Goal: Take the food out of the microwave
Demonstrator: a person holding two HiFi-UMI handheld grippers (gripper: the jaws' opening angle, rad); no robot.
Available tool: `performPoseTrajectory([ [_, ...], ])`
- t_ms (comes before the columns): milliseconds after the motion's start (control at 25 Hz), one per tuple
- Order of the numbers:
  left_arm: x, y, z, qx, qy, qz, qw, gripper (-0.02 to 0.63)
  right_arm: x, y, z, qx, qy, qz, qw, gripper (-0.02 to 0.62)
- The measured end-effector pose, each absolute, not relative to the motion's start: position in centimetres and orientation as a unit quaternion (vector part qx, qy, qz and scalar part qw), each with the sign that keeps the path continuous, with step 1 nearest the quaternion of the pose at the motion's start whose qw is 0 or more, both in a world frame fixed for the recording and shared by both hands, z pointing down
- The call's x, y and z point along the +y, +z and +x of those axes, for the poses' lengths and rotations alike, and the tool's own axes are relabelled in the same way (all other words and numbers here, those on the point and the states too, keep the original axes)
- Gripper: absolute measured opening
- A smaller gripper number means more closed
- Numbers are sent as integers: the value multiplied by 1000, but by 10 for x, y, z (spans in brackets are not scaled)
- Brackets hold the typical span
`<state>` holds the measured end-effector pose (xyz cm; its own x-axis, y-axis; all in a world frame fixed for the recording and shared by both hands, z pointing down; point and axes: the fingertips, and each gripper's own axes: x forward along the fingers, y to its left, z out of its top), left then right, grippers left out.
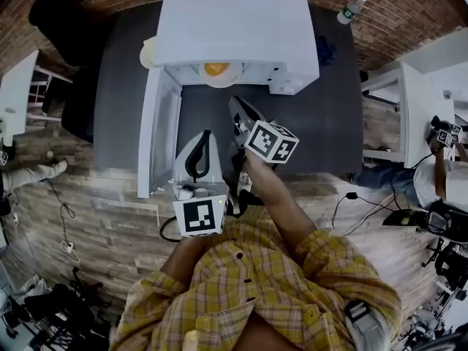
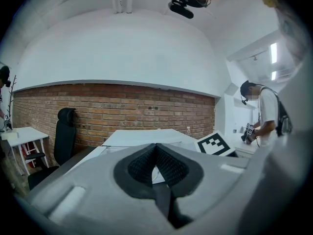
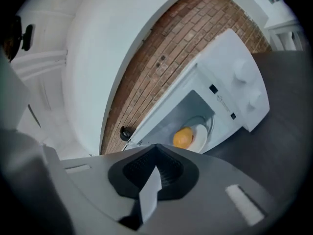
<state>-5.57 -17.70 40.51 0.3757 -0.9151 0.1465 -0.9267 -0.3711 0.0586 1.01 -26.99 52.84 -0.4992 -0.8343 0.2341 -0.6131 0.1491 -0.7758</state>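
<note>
A white microwave [image 1: 234, 31] stands on the dark grey table [image 1: 329, 115] with its door [image 1: 156, 134] swung open to the left. Inside, an orange piece of food [image 1: 216, 69] lies on a white plate [image 1: 223, 80]. In the right gripper view the food [image 3: 183, 137] and its plate [image 3: 199, 137] show tilted, ahead of my right gripper [image 3: 156, 168]. The right gripper [image 1: 240, 112] is shut and empty, a short way in front of the opening. My left gripper [image 1: 206, 134] hangs beside the door, shut on nothing. In the left gripper view the left gripper [image 2: 156, 165] points at the microwave [image 2: 142, 137].
A black office chair [image 1: 62, 28] stands at the back left. White side tables sit left [image 1: 18, 86] and right [image 1: 417, 101]. A bottle [image 1: 352, 9] is at the table's far right corner. A person [image 1: 439, 167] sits at the right. Cables [image 1: 62, 218] lie on the wooden floor.
</note>
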Motion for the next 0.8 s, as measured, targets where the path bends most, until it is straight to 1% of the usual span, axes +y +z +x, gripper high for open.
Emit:
performPoseTrajectory([
  [240,-180,415,-57,-559,57,824,74,-2,-282,557,9,703,-509,-460,190,-9],
  [280,-181,415,-57,-560,57,823,75,-2,-285,561,10,697,-516,-457,199,1],
  [320,-181,416,-58,-560,57,823,75,-2,-287,565,10,690,-523,-453,210,47],
  [360,-181,416,-58,-560,56,823,76,-2,-290,568,11,685,-529,-449,223,57],
  [520,-181,417,-59,-560,57,823,76,-2,-299,583,14,667,-541,-435,269,43],
  [800,-181,430,-65,-564,65,818,93,-2,-315,616,19,612,-586,-408,340,95],
])
